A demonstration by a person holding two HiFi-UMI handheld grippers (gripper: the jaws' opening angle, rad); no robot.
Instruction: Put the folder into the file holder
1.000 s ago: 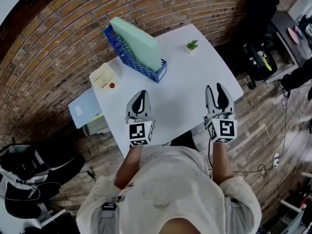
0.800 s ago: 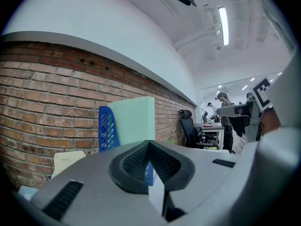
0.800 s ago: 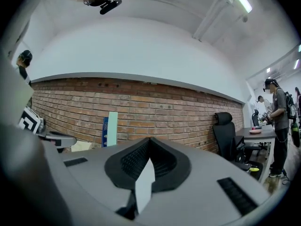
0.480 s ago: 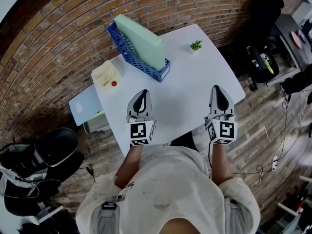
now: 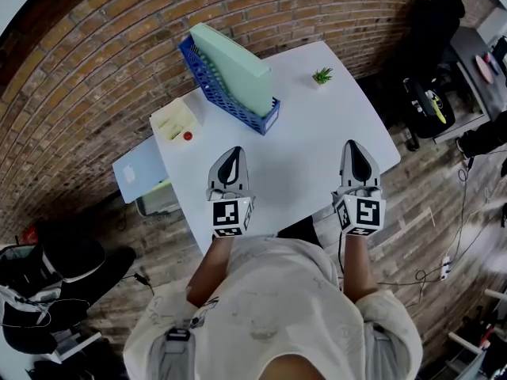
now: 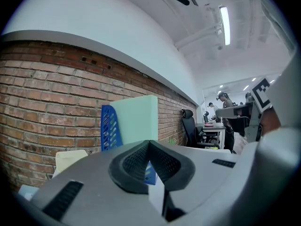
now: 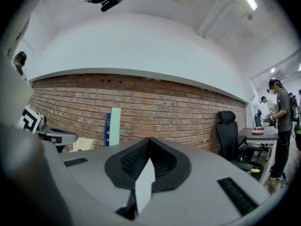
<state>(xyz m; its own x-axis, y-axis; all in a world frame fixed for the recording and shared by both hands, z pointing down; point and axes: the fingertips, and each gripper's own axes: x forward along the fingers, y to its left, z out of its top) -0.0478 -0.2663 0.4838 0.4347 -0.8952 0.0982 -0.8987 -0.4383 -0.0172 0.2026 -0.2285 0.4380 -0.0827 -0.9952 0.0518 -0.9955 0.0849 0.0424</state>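
A white table (image 5: 317, 137) bears a blue file holder (image 5: 212, 92), a small plant (image 5: 322, 75) and a cream box (image 5: 173, 120).

- Desk (image 5: 317, 125): white top, smooth, matt.
- File holder (image 5: 220, 101), far left corner of the desk: blue plastic, slotted walls, faint gloss.
- Folder (image 5: 238, 63), standing in the file holder: pale green, smooth, matt; card or plastic, cannot tell which.
- Wall (image 5: 87, 77): red-brown brick, rough, paler mortar joints.
- Floor (image 5: 420, 212): wood-look planks, dull and uneven in tone.
- Left gripper (image 5: 231, 152), right gripper (image 5: 352, 145): grey moulded plastic shells, matt.
- Pads (image 6: 134, 164): black, finely ribbed, rubber-like.
- Shirt (image 5: 269, 307): pale cloth, soft, creased.
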